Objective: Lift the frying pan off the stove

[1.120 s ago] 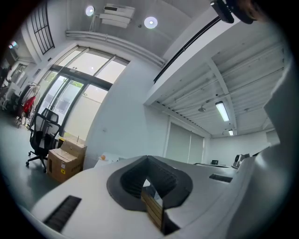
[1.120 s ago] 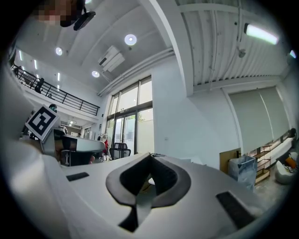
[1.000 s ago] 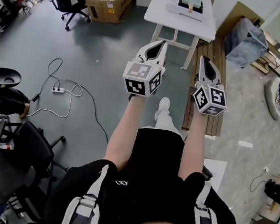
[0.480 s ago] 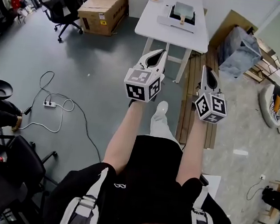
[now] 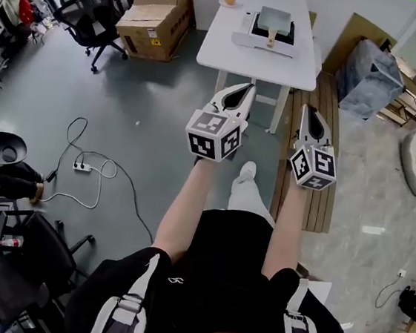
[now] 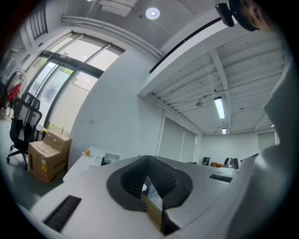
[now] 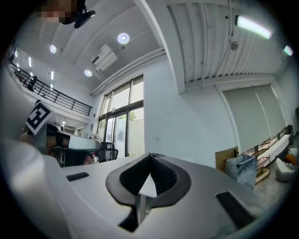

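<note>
Nearer than a second ago, the white table (image 5: 279,67) is seen, with the frying pan (image 5: 274,18) set on the stove (image 5: 246,38) towards its far edge. The left gripper (image 5: 240,91) and right gripper (image 5: 309,112) are carried clenched and empty, well short of it, presumably until reach is gained.

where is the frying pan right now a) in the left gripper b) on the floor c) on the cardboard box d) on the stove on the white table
D, the frying pan sits on the stove on the white table, ahead of the left gripper and right gripper, both shut and empty.
</note>
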`<act>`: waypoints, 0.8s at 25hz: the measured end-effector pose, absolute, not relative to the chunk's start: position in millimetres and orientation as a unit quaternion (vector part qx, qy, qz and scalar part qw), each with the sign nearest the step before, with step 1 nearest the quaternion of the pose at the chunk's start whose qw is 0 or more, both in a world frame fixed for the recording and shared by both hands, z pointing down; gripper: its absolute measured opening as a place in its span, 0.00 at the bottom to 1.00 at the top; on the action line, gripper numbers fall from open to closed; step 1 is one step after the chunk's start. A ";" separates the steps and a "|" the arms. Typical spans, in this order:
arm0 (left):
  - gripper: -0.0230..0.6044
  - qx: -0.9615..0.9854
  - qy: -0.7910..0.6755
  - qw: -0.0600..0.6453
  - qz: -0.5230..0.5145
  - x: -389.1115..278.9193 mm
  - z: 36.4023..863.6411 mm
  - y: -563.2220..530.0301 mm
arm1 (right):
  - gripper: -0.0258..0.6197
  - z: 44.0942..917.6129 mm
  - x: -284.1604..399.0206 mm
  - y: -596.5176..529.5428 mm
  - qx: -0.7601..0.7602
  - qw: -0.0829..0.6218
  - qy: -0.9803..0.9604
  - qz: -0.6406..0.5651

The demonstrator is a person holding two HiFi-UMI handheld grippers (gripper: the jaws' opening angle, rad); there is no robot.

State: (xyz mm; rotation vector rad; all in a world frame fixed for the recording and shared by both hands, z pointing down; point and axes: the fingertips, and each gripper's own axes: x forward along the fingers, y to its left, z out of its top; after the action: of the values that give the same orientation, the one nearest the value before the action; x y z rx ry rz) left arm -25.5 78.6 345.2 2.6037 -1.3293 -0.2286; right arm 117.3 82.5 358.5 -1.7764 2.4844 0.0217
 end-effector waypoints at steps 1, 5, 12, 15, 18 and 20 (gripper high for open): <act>0.02 0.880 -0.456 0.110 -0.072 -28.1 351.1 69.1 | 0.04 363.1 109.0 71.3 -0.572 0.038 0.819 0.007; 0.02 0.868 -0.478 0.129 -0.047 -40.4 370.1 24.1 | 0.04 378.8 84.4 20.0 -0.539 0.032 0.842 -0.016; 0.02 0.847 -0.494 0.195 -0.040 -47.8 405.7 -50.5 | 0.04 406.9 85.1 -73.7 -0.518 0.016 0.853 -0.067; 0.02 0.841 -0.499 0.203 -0.052 -39.3 407.7 -90.1 | 0.04 406.3 91.4 -114.4 -0.508 0.000 0.859 -0.064; 0.02 0.840 -0.498 0.207 -0.063 -27.0 406.5 -137.9 | 0.04 402.0 100.2 -163.3 -0.502 -0.007 0.863 -0.061; 0.02 0.839 -0.495 0.217 -0.065 -16.4 409.9 -165.4 | 0.04 402.6 111.1 -192.9 -0.501 -0.011 0.863 -0.068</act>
State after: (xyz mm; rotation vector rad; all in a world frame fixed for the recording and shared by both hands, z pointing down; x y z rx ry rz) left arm -16.4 -165.4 409.9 2.3235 -1.3696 -0.1800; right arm 111.1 -192.9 402.6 -1.5858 2.7302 -0.2139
